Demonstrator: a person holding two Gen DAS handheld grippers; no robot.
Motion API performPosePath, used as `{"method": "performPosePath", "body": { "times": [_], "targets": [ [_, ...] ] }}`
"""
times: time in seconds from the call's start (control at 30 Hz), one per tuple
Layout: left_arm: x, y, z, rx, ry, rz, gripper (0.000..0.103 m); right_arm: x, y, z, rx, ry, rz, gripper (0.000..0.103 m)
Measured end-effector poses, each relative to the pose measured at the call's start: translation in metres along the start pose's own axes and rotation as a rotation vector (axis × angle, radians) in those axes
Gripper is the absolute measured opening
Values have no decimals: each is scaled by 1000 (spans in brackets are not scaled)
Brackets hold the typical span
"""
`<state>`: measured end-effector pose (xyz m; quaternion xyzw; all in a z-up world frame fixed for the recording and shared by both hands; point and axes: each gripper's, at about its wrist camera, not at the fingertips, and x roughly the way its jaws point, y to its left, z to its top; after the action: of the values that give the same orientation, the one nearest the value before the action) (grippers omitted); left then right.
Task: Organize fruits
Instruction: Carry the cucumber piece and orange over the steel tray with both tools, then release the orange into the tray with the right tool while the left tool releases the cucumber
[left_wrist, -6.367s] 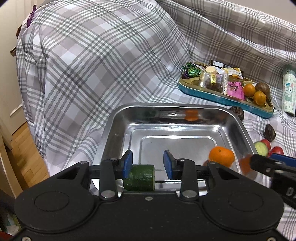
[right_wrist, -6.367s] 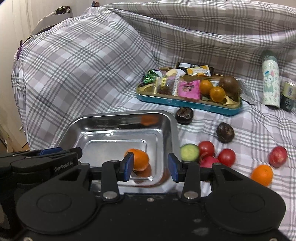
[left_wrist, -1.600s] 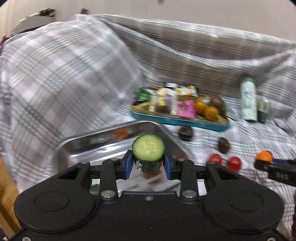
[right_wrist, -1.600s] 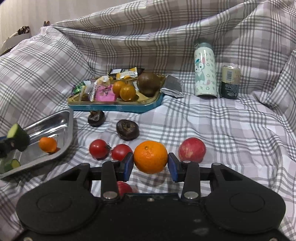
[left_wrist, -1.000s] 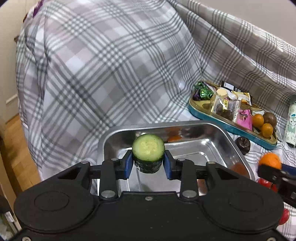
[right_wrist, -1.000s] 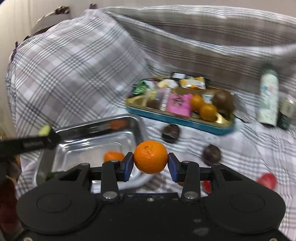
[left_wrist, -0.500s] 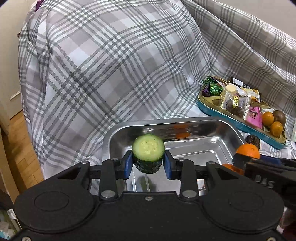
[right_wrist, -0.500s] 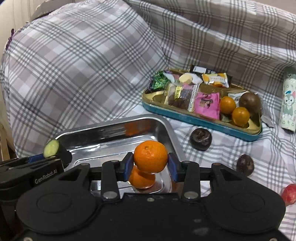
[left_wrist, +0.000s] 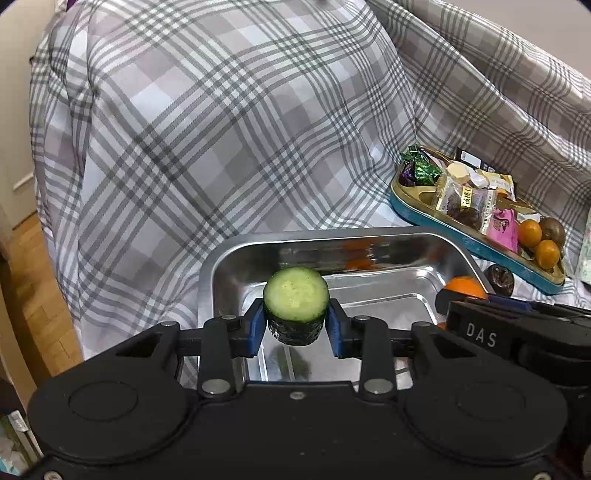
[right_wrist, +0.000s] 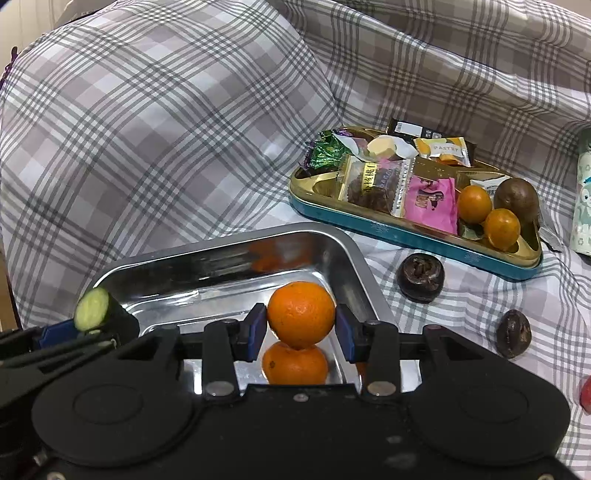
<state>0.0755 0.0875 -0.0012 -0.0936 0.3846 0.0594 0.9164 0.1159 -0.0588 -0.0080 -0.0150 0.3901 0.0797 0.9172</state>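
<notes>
My left gripper (left_wrist: 296, 326) is shut on a thick cucumber piece (left_wrist: 296, 295), cut face up, above the near left part of the steel tray (left_wrist: 221, 266). In the right wrist view my right gripper (right_wrist: 301, 328) has an orange (right_wrist: 301, 314) between its blue pads, which still touch it while the jaws are opening. It hangs over the tray's right side (right_wrist: 349, 245), just above a second orange (right_wrist: 295, 363) lying in the tray. The cucumber piece (right_wrist: 92, 308) in the left gripper shows at the left edge.
A teal snack tray (right_wrist: 406, 232) with packets, two small oranges and a brown fruit lies behind on the plaid cloth. Two dark fruits (right_wrist: 421, 275) (right_wrist: 513, 334) lie right of the steel tray. A patterned bottle (right_wrist: 583, 206) stands far right. Wooden floor (left_wrist: 33, 295) drops off left.
My right gripper has carried the orange left and down from over the cloth to over the steel tray. The left gripper has stayed over the tray with the cucumber piece.
</notes>
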Motion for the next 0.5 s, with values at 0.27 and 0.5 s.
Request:
{"method": "performPosePath", "body": {
  "times": [0.27, 0.5],
  "targets": [
    [-1, -5, -1, 15, -5, 16, 43, -9, 3, -2, -23, -26, 10, 43],
    [0, -5, -1, 17, 1, 17, 45, -17, 0, -10, -28, -35, 15, 43]
  ]
}}
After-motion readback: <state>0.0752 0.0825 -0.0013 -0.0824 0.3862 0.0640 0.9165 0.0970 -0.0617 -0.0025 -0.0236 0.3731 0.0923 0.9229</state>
